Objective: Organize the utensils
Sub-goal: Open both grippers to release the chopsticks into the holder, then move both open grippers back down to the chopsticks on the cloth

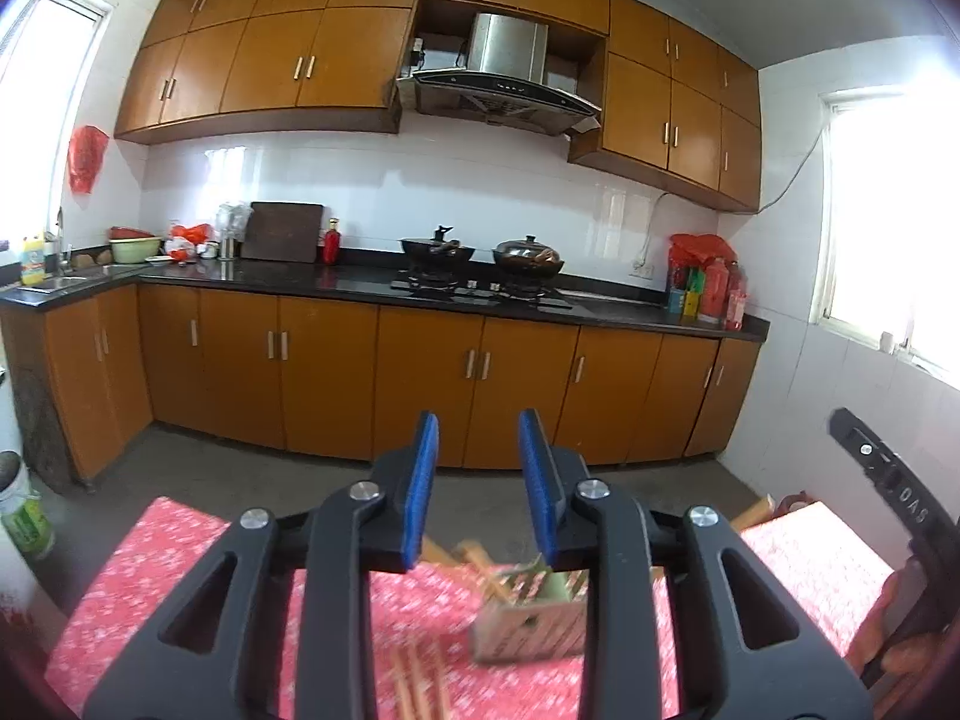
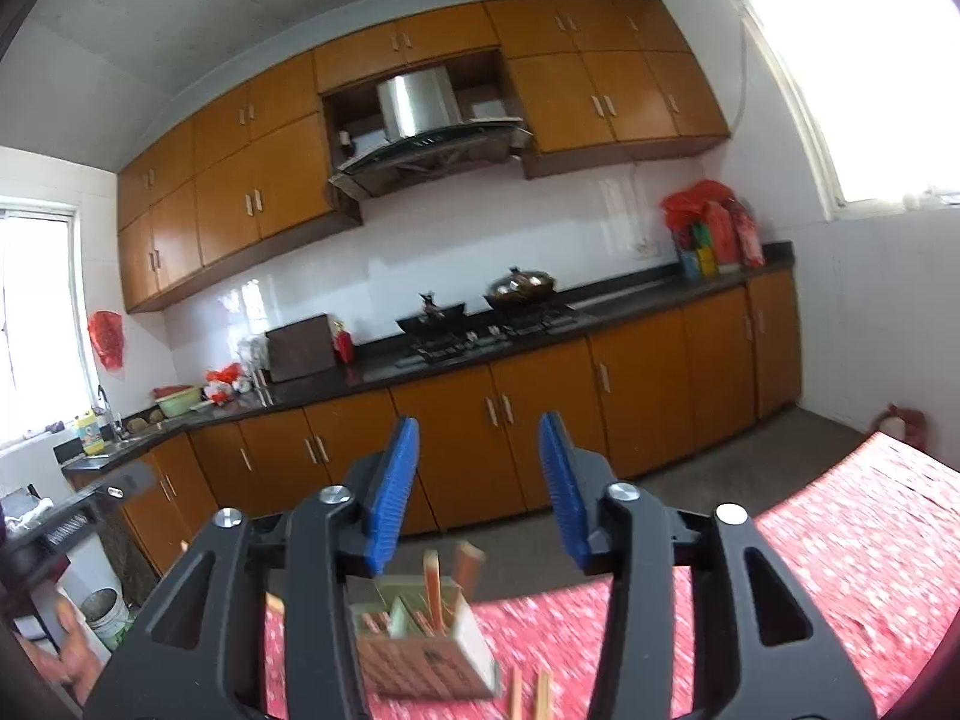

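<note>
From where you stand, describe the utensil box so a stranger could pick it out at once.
Start at the table with the red floral cloth, the nearest surface in both views. Near its far edge stands a small cardboard-coloured box with a brownish printed front. Chopsticks stick up out of its open top, while the other chopsticks lie loose on the cloth beside it.

Domestic kitchen. Orange-brown wall cupboards [image 1: 270, 54] and base cupboards [image 1: 324, 372] run along two walls. A steel extractor hood [image 1: 504, 78] hangs over a gas hob [image 1: 480, 288] carrying two lidded woks [image 1: 528, 255]. Dark worktop [image 1: 270, 279] with sink [image 1: 54, 282], chopping board [image 1: 282, 232], bottles; white tiled walls; windows [image 1: 894, 204] at both ends.
</note>
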`<state>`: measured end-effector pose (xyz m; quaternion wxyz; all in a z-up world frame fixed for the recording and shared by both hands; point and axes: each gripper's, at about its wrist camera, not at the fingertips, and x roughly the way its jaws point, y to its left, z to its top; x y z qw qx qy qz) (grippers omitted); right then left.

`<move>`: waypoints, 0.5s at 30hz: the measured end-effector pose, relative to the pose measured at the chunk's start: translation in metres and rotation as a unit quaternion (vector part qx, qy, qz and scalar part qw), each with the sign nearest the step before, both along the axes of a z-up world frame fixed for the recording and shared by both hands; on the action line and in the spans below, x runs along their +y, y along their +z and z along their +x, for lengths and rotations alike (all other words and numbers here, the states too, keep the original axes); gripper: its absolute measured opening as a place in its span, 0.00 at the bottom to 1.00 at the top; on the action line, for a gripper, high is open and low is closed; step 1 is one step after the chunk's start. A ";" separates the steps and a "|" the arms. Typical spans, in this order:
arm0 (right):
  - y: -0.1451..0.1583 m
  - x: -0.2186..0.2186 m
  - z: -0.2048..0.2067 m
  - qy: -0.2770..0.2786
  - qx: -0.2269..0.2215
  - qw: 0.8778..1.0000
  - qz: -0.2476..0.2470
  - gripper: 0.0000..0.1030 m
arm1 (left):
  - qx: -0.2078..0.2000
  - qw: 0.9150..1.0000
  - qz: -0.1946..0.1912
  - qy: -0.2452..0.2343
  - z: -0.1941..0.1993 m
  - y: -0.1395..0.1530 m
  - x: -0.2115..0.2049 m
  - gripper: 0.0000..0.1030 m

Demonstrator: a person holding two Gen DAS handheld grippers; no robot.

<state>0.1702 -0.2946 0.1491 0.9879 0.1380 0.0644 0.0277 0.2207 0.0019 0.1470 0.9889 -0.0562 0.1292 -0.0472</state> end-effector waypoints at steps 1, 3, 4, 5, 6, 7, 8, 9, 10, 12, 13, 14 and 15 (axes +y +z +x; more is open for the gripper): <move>-0.006 -0.004 -0.008 -0.003 0.012 1.000 -0.002 0.49 | 0.005 1.000 0.002 0.003 -0.013 -0.005 0.007 0.35; -0.026 -0.009 -0.019 -0.010 0.049 0.999 -0.014 0.51 | 0.016 1.000 0.007 0.009 -0.030 -0.017 0.018 0.38; -0.037 -0.010 -0.021 -0.012 0.070 0.997 -0.020 0.51 | 0.025 1.000 0.010 0.012 -0.038 -0.026 0.023 0.40; -0.048 -0.011 -0.022 -0.012 0.089 0.996 -0.024 0.51 | 0.042 0.999 0.014 0.016 -0.046 -0.041 0.029 0.40; -0.066 -0.011 -0.022 -0.007 0.122 0.992 -0.028 0.51 | 0.059 0.998 0.018 0.021 -0.052 -0.055 0.035 0.40; -0.084 -0.010 -0.019 0.002 0.155 0.988 -0.031 0.51 | 0.080 0.996 0.022 0.025 -0.056 -0.072 0.040 0.40; -0.100 -0.008 -0.016 0.009 0.183 0.983 -0.031 0.48 | 0.096 0.995 0.023 0.026 -0.058 -0.085 0.045 0.40; -0.121 -0.006 -0.011 0.021 0.221 0.975 -0.030 0.38 | 0.118 0.992 0.021 0.027 -0.059 -0.102 0.050 0.40; -0.142 -0.002 -0.006 0.038 0.260 0.965 -0.025 0.33 | 0.139 0.990 0.019 0.029 -0.058 -0.116 0.055 0.40; -0.174 0.006 -0.001 0.063 0.309 0.949 -0.016 0.22 | 0.186 0.982 0.009 0.036 -0.059 -0.148 0.064 0.40; -0.187 0.011 0.001 0.069 0.328 0.942 -0.017 0.20 | 0.199 0.979 0.004 0.036 -0.059 -0.157 0.066 0.40; -0.197 0.015 0.003 0.077 0.343 0.936 -0.016 0.19 | 0.215 0.976 -0.002 0.038 -0.059 -0.169 0.069 0.40; -0.204 0.018 0.003 0.082 0.350 0.933 -0.015 0.19 | 0.227 0.973 -0.006 0.038 -0.061 -0.178 0.071 0.40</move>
